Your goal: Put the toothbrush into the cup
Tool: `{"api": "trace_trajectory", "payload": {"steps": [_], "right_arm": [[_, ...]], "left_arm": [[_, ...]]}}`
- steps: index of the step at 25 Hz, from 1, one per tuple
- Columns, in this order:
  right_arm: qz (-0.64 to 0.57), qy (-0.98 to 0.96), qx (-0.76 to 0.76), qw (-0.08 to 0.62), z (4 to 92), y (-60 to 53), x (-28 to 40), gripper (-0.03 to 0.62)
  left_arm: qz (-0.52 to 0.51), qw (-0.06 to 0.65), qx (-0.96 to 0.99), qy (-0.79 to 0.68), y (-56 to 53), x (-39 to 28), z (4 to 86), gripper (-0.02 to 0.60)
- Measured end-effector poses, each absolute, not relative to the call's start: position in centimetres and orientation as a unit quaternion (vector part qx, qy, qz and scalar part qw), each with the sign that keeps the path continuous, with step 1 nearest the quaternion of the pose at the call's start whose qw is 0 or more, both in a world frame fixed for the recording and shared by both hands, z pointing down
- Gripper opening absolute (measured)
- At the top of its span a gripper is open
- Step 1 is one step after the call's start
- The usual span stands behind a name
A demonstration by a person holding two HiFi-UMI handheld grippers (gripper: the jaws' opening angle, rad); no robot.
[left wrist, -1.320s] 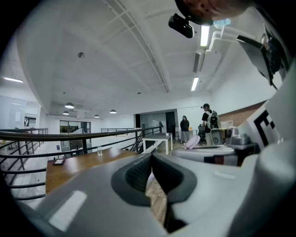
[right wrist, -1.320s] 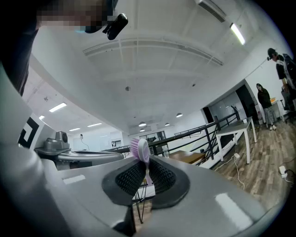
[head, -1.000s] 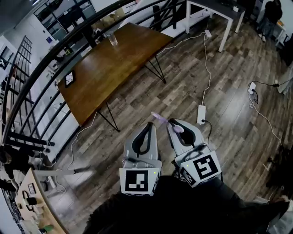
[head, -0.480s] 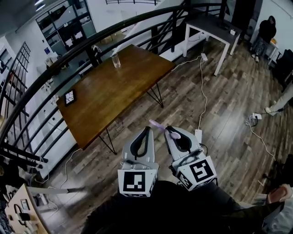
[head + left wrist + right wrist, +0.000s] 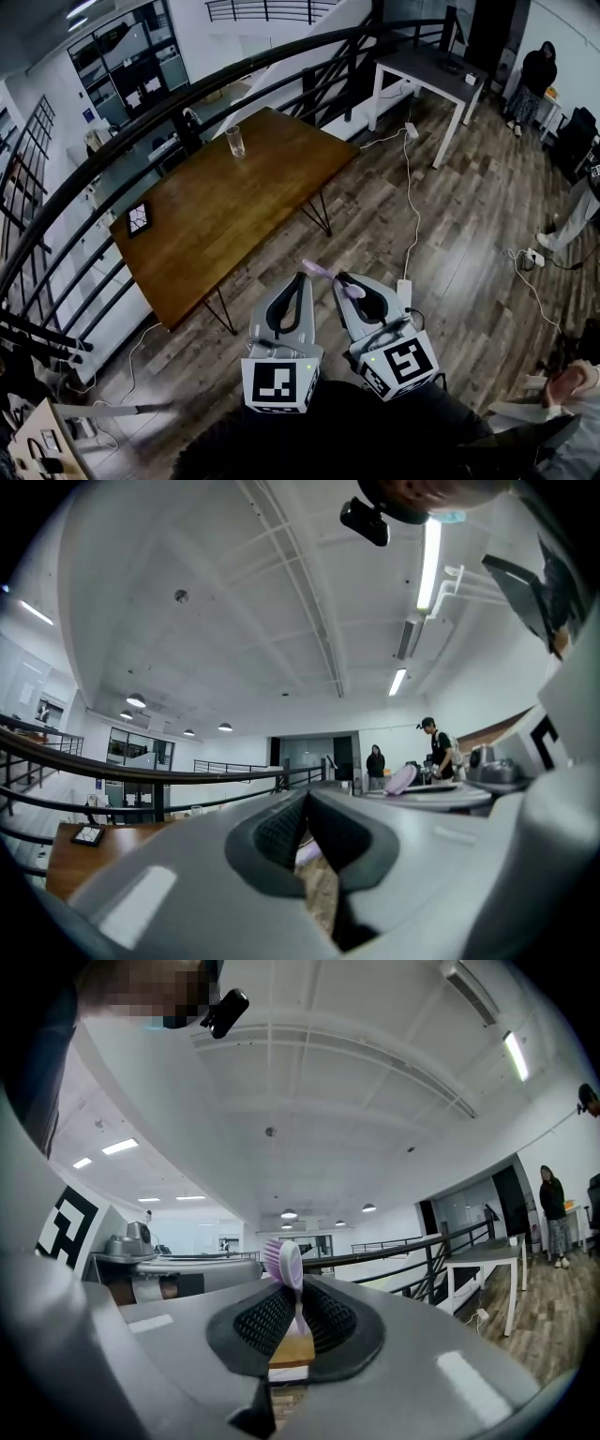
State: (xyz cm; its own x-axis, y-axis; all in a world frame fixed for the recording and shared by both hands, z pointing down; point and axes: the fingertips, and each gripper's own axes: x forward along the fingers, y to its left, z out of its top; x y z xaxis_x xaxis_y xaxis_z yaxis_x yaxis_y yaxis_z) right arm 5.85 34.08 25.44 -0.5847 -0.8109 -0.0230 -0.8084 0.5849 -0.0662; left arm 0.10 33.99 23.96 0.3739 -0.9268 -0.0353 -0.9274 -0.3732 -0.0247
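A clear glass cup (image 5: 234, 141) stands at the far end of the brown wooden table (image 5: 234, 220), well ahead of both grippers. My right gripper (image 5: 343, 279) is held level and shut on a purple toothbrush (image 5: 324, 273), whose bristle head sticks out past the fingertips to the left. In the right gripper view the toothbrush (image 5: 284, 1266) stands up between the ribbed pads of the right gripper (image 5: 295, 1309). My left gripper (image 5: 302, 277) sits just beside it, level, shut with nothing held. The left gripper (image 5: 305, 806) sees the toothbrush head (image 5: 401, 778) to its right.
A small tablet (image 5: 138, 217) lies on the table's left end. A dark railing (image 5: 112, 141) curves behind the table. A white table (image 5: 422, 67) stands at the back right. A power strip (image 5: 404, 292) and cables lie on the wooden floor. People stand at the far right (image 5: 537, 73).
Both grippers have travelled forward together with the toothbrush, and the brown table and cup now lie nearer. The grip on the toothbrush is the same.
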Motion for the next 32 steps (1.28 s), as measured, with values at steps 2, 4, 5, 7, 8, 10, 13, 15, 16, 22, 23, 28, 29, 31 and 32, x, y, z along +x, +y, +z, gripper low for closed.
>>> {"api": "trace_trajectory", "payload": {"steps": [2,4,5,7,8,10,13,15,16,22,23,28,29,31,32], "right_arm": [[-0.029,0.89,-0.455,0.02,25.9,34.1,5.6,0.025],[-0.037,0.891,-0.453,0.012,26.8,33.8,5.5,0.025],[-0.041,0.891,-0.452,0.01,27.2,33.3,5.5,0.025],[-0.048,0.891,-0.452,0.008,27.7,32.0,5.7,0.025],[-0.052,0.891,-0.451,0.009,27.8,31.1,5.8,0.025],[-0.06,0.892,-0.447,0.009,27.9,29.5,6.1,0.025],[-0.077,0.892,-0.445,0.012,28.4,26.7,7.3,0.025],[-0.088,0.891,-0.445,0.013,28.9,24.5,8.4,0.025],[-0.092,0.89,-0.445,0.015,29.2,23.4,9.0,0.025],[-0.106,0.891,-0.441,0.026,29.5,17.1,11.7,0.025],[-0.103,0.893,-0.438,0.027,29.3,16.1,12.1,0.025],[-0.088,0.9,-0.424,0.042,27.7,11.3,14.5,0.025],[-0.084,0.902,-0.421,0.045,27.3,10.5,14.9,0.025],[-0.077,0.905,-0.415,0.052,26.6,9.3,15.6,0.025],[-0.074,0.907,-0.412,0.055,26.4,8.7,15.9,0.025]], "left_arm": [[0.003,0.007,-0.827,0.562,34.0,-0.1,24.8,0.009],[-0.004,-0.009,-0.826,0.563,33.5,-0.3,26.0,0.008],[-0.009,-0.014,-0.826,0.564,33.2,-0.3,26.5,0.009],[-0.015,-0.019,-0.824,0.566,32.1,-0.2,27.0,0.009],[-0.017,-0.021,-0.823,0.568,31.3,-0.1,27.1,0.009],[-0.023,-0.023,-0.82,0.571,29.7,0.3,27.1,0.009],[-0.041,-0.028,-0.822,0.568,27.1,1.8,27.5,0.008],[-0.052,-0.033,-0.823,0.565,25.2,3.0,28.1,0.009],[-0.057,-0.036,-0.823,0.565,24.3,3.5,28.4,0.009],[-0.076,-0.032,-0.822,0.563,18.2,6.6,28.5,0.009],[-0.076,-0.03,-0.821,0.565,17.2,7.1,28.3,0.009],[-0.071,-0.012,-0.814,0.577,12.6,9.5,26.7,0.009],[-0.068,-0.007,-0.812,0.58,11.9,9.9,26.3,0.009],[-0.061,0.004,-0.808,0.586,10.7,10.7,25.7,0.009],[-0.057,0.008,-0.806,0.589,10.2,11.0,25.5,0.009]]}}
